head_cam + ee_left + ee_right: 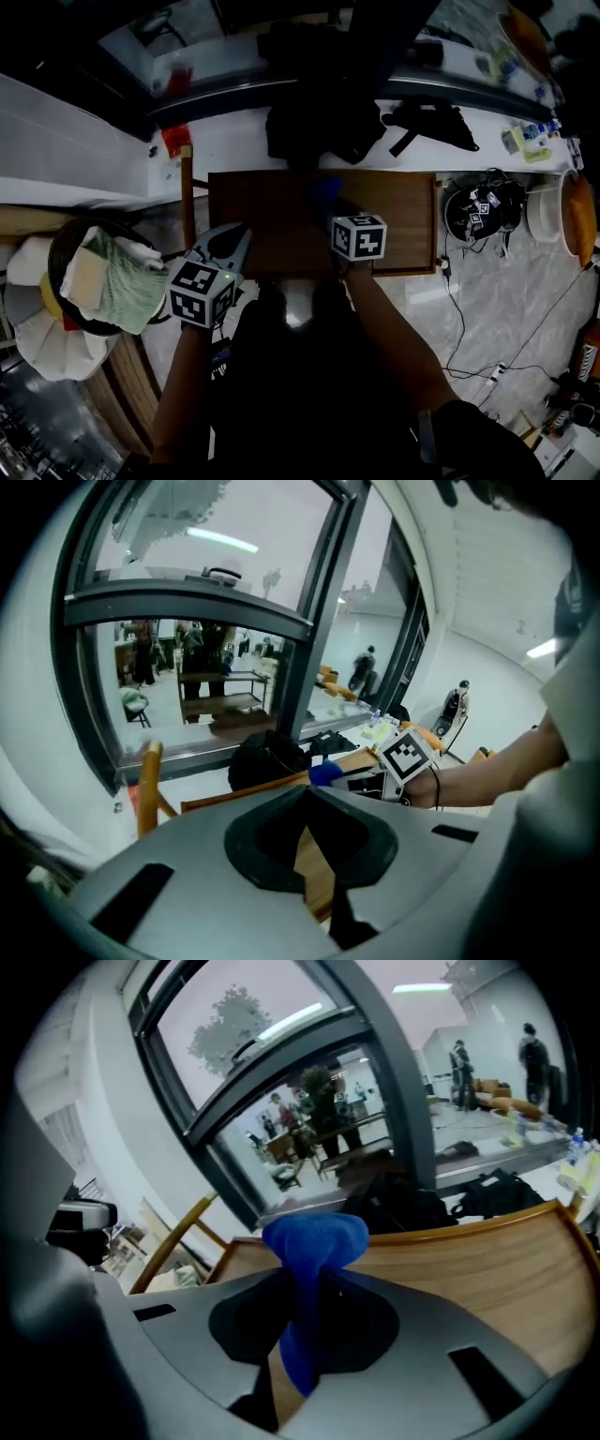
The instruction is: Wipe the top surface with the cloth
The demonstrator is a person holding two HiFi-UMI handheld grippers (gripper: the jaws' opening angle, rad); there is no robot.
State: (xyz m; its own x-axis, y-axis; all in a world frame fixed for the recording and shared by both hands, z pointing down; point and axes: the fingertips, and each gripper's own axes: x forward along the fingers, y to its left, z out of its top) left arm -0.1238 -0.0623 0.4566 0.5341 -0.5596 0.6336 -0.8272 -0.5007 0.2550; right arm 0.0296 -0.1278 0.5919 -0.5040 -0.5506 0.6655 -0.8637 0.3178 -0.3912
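No word, number or brand can be read anywhere. Only black-and-white square marker patterns without letters are seen. They are carried by the left cube (200, 291) of the left gripper (242, 232), just off the near left corner of the desk (272, 206), and by the right cube (359, 236) of the right gripper (328, 208), over the desk's near edge. Print on the packets (528, 141) on the white ledge (234, 141) is too small to be made out.

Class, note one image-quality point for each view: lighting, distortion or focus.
Head view: dim, underexposed, the wooden table top murky, the person's lap almost black. Left gripper view: fisheye bends the window frame; the room beyond is bright. Right gripper view: the blue cloth in the right tool looks soft, close to the lens.
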